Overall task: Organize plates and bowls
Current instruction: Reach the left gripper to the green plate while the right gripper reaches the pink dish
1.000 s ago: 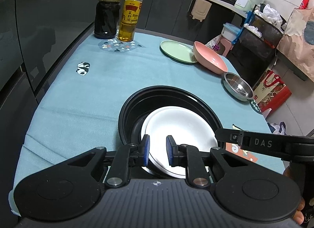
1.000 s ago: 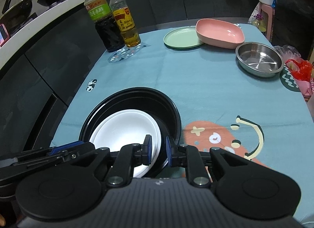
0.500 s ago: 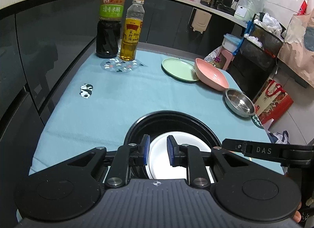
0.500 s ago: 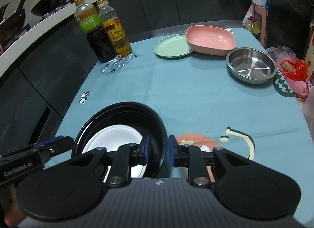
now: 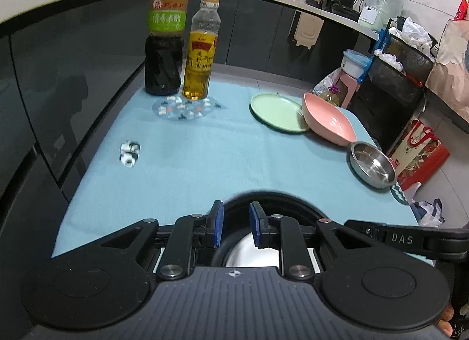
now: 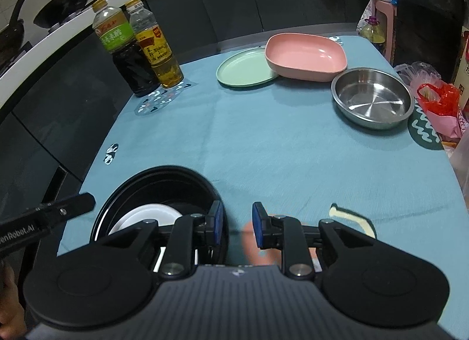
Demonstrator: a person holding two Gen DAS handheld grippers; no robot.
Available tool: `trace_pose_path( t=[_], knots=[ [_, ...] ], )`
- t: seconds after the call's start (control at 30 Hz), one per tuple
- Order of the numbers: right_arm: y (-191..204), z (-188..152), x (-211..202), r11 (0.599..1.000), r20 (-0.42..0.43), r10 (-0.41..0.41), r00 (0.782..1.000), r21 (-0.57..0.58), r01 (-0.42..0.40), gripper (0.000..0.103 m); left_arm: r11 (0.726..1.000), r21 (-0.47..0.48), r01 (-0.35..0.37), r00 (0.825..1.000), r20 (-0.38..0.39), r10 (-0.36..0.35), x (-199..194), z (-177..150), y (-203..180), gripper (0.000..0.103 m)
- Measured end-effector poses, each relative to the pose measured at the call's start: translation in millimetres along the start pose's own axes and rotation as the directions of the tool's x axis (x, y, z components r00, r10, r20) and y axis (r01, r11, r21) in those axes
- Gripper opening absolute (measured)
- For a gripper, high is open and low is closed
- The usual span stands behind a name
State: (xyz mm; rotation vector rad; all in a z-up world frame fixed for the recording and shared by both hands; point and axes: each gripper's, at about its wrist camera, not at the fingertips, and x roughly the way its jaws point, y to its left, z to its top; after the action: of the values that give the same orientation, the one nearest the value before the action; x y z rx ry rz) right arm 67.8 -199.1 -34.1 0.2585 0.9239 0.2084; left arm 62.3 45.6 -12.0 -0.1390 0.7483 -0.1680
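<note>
Both the left gripper [image 5: 236, 224] and right gripper [image 6: 236, 224], jaws just opened and empty, hover over the round black bowl [image 6: 164, 182] holding the white plate [image 6: 146, 217]; next likely fetch the far green plate [image 6: 246, 69].

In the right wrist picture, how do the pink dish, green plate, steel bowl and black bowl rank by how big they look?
1. Black bowl, though it sits nearest the camera, which inflates it.
2. Pink dish and steel bowl: too alike to rank.
3. Green plate, partly hidden under the pink dish, so unsure.
</note>
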Motion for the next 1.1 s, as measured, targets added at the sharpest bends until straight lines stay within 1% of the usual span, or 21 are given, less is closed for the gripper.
trace_pose_path(
  t=[0.13, 0.23, 0.47, 0.57, 0.7, 0.9, 1.0, 1.1],
  knots=[
    [-3.8, 11.8, 10.0, 1.000, -0.007, -0.011, 1.000, 0.001, 0.011, 0.015, 1.000, 0.024, -0.004, 1.000, 0.015, 0.004, 11.8, 18.0, -2.3, 0.020],
    [-6.5, 23.4, 18.7, 1.000, -0.009, -0.020, 1.000, 0.000, 0.020, 0.015, 0.999, 0.042, 0.000, 1.000, 0.013, -0.001, 27.8, 33.3, -2.9, 0.021],
    [-17.8, 56.4, 39.6, 0.999, -0.016, -0.040, 0.999, 0.024, 0.041, 0.015, 0.996, 0.064, 0.062, 0.998, -0.004, -0.062, 78.4, 71.9, 0.6, 0.021],
    [-22.1, 72.6, 46.5, 0.997, -0.003, -0.059, 0.998, 0.045, 0.059, 0.015, 0.993, 0.068, 0.096, 0.995, -0.018, -0.095, 105.1, 91.0, -0.4, 0.021],
    [-26.8, 91.5, 59.1, 0.995, 0.000, -0.074, 0.997, 0.067, 0.073, 0.015, 0.988, 0.056, 0.143, 0.989, -0.041, -0.140, 145.5, 114.6, -4.3, 0.022],
    [-31.0, 111.1, 86.9, 0.992, -0.035, -0.068, 0.997, 0.102, 0.071, 0.015, 0.988, 0.054, 0.145, 0.988, -0.067, -0.142, 208.4, 135.5, -12.8, 0.022],
    [-35.2, 118.9, 105.3, 0.987, -0.054, -0.061, 0.997, 0.142, 0.068, 0.015, 0.988, 0.012, 0.155, 0.985, -0.073, -0.154, 237.0, 142.7, -11.6, 0.022],
    [-40.0, 126.6, 124.2, 0.972, -0.051, -0.075, 0.996, 0.220, 0.084, 0.015, 0.987, -0.028, 0.157, 0.985, -0.065, -0.158, 260.0, 149.9, -8.2, 0.022]
  ],
)
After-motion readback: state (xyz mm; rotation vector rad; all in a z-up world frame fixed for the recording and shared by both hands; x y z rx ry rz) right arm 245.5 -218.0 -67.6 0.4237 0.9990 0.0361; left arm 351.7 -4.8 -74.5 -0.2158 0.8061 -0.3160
